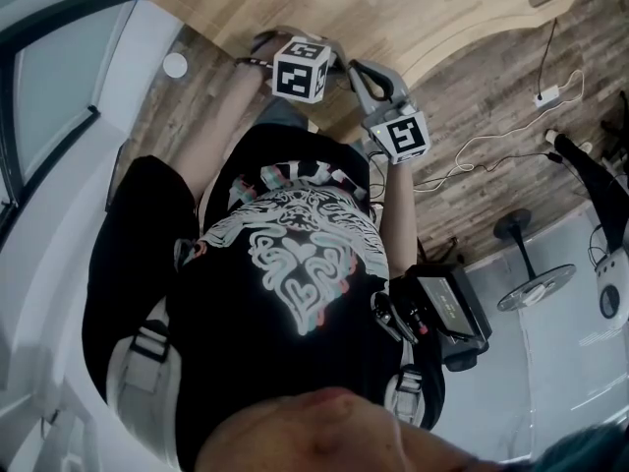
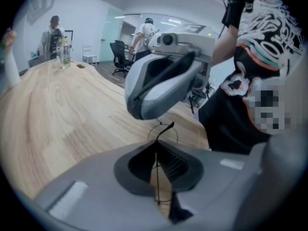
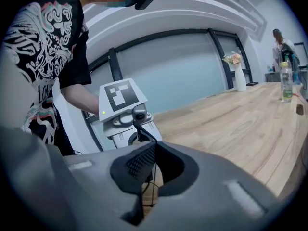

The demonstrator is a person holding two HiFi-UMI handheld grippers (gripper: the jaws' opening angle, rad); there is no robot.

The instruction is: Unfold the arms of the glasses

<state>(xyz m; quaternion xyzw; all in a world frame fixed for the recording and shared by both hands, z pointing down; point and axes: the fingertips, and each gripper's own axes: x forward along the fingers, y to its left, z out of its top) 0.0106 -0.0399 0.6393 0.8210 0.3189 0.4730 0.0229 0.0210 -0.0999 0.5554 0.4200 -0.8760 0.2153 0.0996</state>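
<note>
Where the two grippers meet nose to nose over the near edge of the wooden table (image 1: 295, 8), we find the glasses (image 2: 165, 130) caught between them, held in the air in front of the person's chest. In the left gripper view, the left gripper (image 2: 156, 163) has its jaws pressed almost together, leaving only a hairline slit between the pads. A thin wire of the frame runs down that slit, away from the camera. Past the jaw tips we see a fine round lens rim and a short dark arm end slanting up to the right, toward the right gripper just ahead. In the right gripper view, the right gripper (image 3: 152, 170) is likewise all but closed, nipping a thin wire of the frame that lies lengthwise in its slit. A dark arm rises from there, up and to the left, toward the left gripper close in front. The long axis of the glasses therefore appears to lie along the line from one gripper to the other, roughly in line with both sets of jaws. We cannot tell whether the arms are folded or spread. In the head view the frame is too thin to make out.
</note>
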